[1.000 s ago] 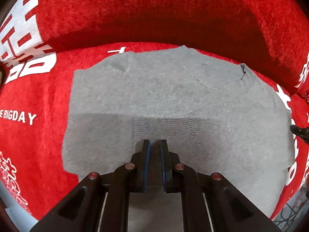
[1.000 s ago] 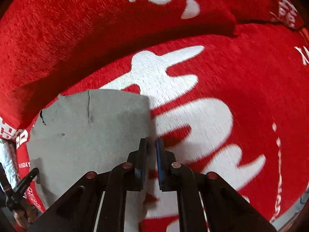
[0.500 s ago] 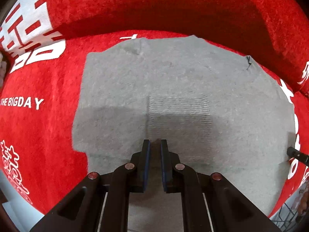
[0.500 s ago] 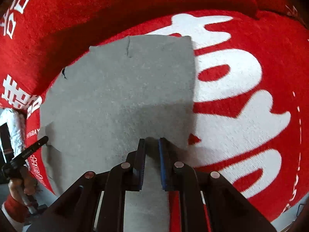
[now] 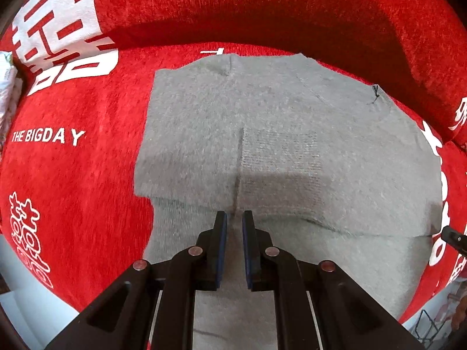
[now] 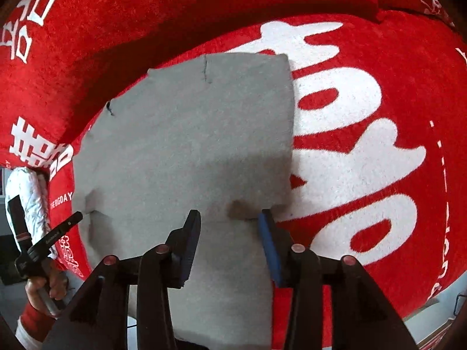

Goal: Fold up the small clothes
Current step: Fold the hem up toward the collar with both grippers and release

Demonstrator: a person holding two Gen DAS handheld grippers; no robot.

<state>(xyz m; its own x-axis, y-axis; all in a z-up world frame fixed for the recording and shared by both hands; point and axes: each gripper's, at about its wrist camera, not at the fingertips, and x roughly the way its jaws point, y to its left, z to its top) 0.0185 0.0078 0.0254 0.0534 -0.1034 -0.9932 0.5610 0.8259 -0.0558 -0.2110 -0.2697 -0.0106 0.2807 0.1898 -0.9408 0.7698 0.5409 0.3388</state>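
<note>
A person's hand (image 6: 43,287) at far left, in a red cuff, grips the handle of the left gripper (image 5: 233,218), which points down over the middle of a grey knitted garment (image 5: 277,134) on a red cover (image 5: 81,180) printed with white characters and the words "THE BIGDAY". Its jaws are clenched to a narrow slit and no cloth is caught between the blue pads; the garment lies below them. In the right wrist view the same tool's dark tip reaches the garment's left edge.

The garment lies flat and folded into a rough rectangle, its far edge close under the raised red cushion (image 5: 262,8) behind. A ribbed patch shows at its centre, a short seam near the far edge and a small dark thread at the far right corner. A fold line crosses it just ahead of the left gripper.

Further right, the right gripper (image 6: 230,218) hangs over the garment's near right corner, its jaws opening. Grey cloth lies beneath and between the pads, but the pads do not press on it. The garment's right edge runs straight, beside a large white character (image 6: 350,151) on the cover.
</note>
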